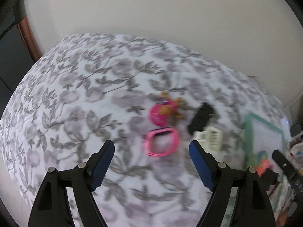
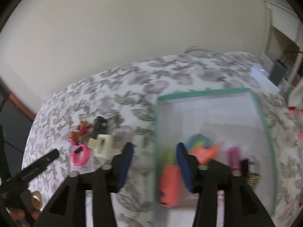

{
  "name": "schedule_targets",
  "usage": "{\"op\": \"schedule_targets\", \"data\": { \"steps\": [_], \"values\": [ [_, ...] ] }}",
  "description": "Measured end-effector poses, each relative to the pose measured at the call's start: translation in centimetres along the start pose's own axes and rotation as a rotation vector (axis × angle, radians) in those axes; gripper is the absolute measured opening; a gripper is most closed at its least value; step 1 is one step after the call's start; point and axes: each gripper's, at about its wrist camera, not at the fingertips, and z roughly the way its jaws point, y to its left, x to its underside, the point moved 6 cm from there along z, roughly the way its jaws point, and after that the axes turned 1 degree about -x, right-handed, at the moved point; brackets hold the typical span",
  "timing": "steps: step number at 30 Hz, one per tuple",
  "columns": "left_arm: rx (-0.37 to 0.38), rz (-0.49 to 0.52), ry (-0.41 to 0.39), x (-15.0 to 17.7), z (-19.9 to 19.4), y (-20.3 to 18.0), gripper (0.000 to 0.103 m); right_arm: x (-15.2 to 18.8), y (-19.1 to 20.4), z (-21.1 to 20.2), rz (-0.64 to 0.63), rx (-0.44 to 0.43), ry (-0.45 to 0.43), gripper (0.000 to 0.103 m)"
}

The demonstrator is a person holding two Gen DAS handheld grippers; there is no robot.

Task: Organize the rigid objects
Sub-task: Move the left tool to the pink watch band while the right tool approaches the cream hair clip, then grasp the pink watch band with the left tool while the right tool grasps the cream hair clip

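Reaching for the loose pieces on the floral cloth (image 1: 79,87), we have the left gripper (image 1: 151,162) spread wide and holding nothing, its blue pads (image 1: 102,164) well apart, with the pink ring (image 1: 162,141) lying just ahead between the lines of the two fingers. Beyond it sit a round pink toy with a brown figure (image 1: 164,111), a black clip (image 1: 202,117) and a cream clip (image 1: 212,136), all close together. The right gripper (image 2: 154,164) is likewise parted and empty, hovering at the near left edge of the teal-rimmed box (image 2: 259,113), where an orange piece (image 2: 169,183) and other coloured items already lie. Both views are blurred, so we cannot read fine detail. We judge the pink ring to be the next pick: it is thin and lies flat, so we should come down low and straddle its band rather than the hollow, closing gently so it does not slip or tip. We should keep clear of the cream clip just beside it, and keep the right gripper off the box wall.
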Motion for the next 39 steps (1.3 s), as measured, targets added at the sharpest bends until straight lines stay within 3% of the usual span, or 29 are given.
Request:
{"op": "schedule_targets", "data": {
  "steps": [7, 16, 23, 26, 31, 39],
  "values": [
    [0.004, 0.027, 0.042, 0.2, 4.0, 1.6, 0.082, 0.2, 6.1, 4.8, -0.085, -0.075, 0.071, 0.059],
    [0.015, 0.095, 0.074, 0.8, 7.0, 0.4, 0.081, 1.4, 7.9, 10.5, -0.081, -0.090, 0.147, 0.059],
    [0.023, 0.082, 0.087, 0.8, 7.9, 0.4, 0.077, 1.5, 8.4, 11.4, -0.060, -0.141, 0.158, 0.059],
    [0.000, 0.063, 0.098, 0.8, 8.2, 1.0, 0.065, 1.1, 8.5, 10.8, -0.049, -0.153, 0.141, 0.059],
    [-0.016, 0.048, 0.092, 0.8, 8.2, 1.5, 0.059, 1.4, 9.7, 10.6, -0.077, -0.188, 0.165, 0.063],
    [-0.028, 0.033, 0.079, 0.6, 8.1, 2.3, 0.053, 2.5, 9.9, 12.0, -0.131, -0.121, 0.195, 0.063]
  ]
}}
